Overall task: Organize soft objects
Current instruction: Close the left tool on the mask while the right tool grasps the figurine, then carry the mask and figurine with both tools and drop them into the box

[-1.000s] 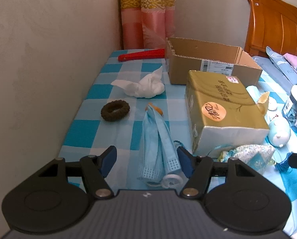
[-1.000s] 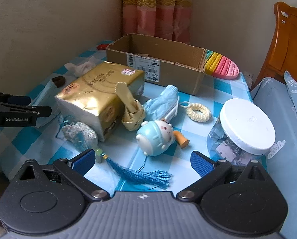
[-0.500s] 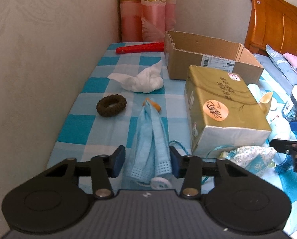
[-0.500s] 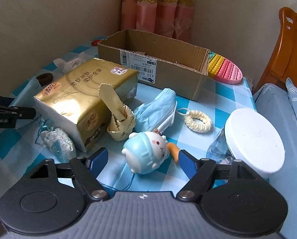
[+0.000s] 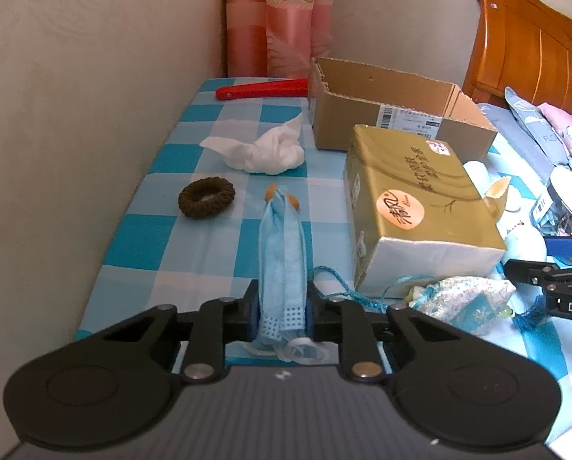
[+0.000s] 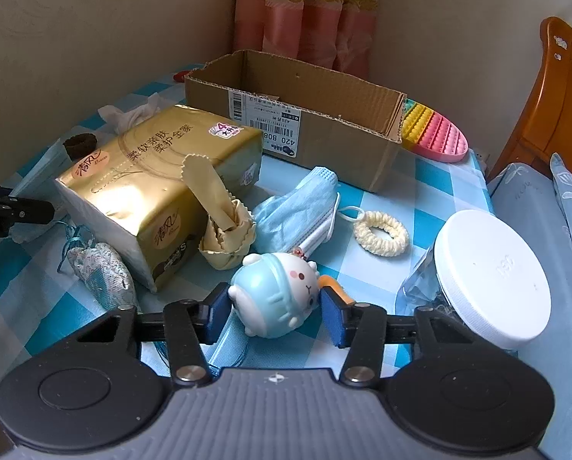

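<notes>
Claw work comes first: the left claw [image 5: 282,304] has its blue pads pressed onto the near end of a folded blue face mask [image 5: 282,253], which lies lengthwise on the table [image 5: 163,234] pointing away toward the cardboard box [image 5: 382,115]. Gripping the end rather than the middle probably lets the limp fabric hang straight once lifted. The right claw [image 6: 274,306] has its pads against both flanks of a round blue-and-white plush toy [image 6: 276,293], near the box's front; whether it is squeezing or only touching I cannot tell, though the toy fills the gap. A grip across the widest part suits something that squashes.

Between the toy and the box lie a second blue mask [image 6: 297,211], a cream scrunchie [image 6: 382,230] and a gold tissue pack [image 6: 159,180]. A brown scrunchie [image 5: 206,197] and a crumpled white tissue [image 5: 263,151] sit left of the pack. The open, seemingly empty box is the likely place for the soft items.

Checked blue-and-white cloth covers the table, which stands in a corner with pink curtains [image 5: 282,19] behind the box and a bed with a wooden headboard [image 5: 531,38] to the right of the box.
</notes>
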A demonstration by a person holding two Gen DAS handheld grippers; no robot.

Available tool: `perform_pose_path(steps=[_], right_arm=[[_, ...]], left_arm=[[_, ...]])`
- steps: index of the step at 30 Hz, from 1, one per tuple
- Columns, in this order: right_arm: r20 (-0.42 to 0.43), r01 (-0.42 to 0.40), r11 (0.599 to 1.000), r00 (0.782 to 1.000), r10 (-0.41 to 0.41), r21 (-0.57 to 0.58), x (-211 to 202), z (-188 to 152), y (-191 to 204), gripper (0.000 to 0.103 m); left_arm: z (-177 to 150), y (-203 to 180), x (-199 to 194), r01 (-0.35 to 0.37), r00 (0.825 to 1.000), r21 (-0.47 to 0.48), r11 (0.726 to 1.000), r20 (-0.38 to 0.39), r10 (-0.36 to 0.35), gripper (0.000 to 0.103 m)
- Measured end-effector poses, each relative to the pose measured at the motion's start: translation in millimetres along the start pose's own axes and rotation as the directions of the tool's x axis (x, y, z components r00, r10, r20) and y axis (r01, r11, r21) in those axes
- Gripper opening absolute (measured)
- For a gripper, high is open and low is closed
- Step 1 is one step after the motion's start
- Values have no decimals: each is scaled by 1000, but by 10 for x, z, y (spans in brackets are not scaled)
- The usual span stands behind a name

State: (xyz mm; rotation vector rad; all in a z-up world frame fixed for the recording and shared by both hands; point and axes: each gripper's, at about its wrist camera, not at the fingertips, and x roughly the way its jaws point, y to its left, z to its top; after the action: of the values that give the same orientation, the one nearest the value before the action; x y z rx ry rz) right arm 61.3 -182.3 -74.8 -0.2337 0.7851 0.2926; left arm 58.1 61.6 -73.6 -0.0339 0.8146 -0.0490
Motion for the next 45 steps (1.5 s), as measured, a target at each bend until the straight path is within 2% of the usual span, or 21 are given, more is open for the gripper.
perform_pose_path(steps=[12, 17, 23, 29, 34, 37, 45], right_arm=[[26, -17, 1000, 1000, 18, -20, -343, -85, 32, 54], [41, -57, 998, 997, 58, -16, -508, -102, 2, 54], [70, -92, 996, 993, 93, -8, -631, -58, -77, 54], [100, -107, 994, 989, 106, 10, -695, 59, -203, 54], [117, -109, 994, 987, 108, 10, -688, 234, -313, 54], [128, -106, 994, 986, 105, 8, -661, 352, -377, 54], [134, -95, 995, 987, 92, 20, -570, 565, -515, 54]], left_arm=[[-68, -83, -355, -10, 1000, 53, 999, -23, 11, 18], [-69, -218, -587, 42, 999, 90, 995, -34, -39, 18], [79, -510, -806, 167, 986, 151, 974, -14, -167, 18], [403, -768, -842, 221, 972, 212, 952, 29, -232, 18], [754, -950, -657, 232, 969, 251, 940, 28, -246, 18], [1000, -1028, -481, 232, 970, 270, 935, 11, -243, 18], [1674, -1092, 38, 187, 981, 271, 944, 3, -195, 18]])
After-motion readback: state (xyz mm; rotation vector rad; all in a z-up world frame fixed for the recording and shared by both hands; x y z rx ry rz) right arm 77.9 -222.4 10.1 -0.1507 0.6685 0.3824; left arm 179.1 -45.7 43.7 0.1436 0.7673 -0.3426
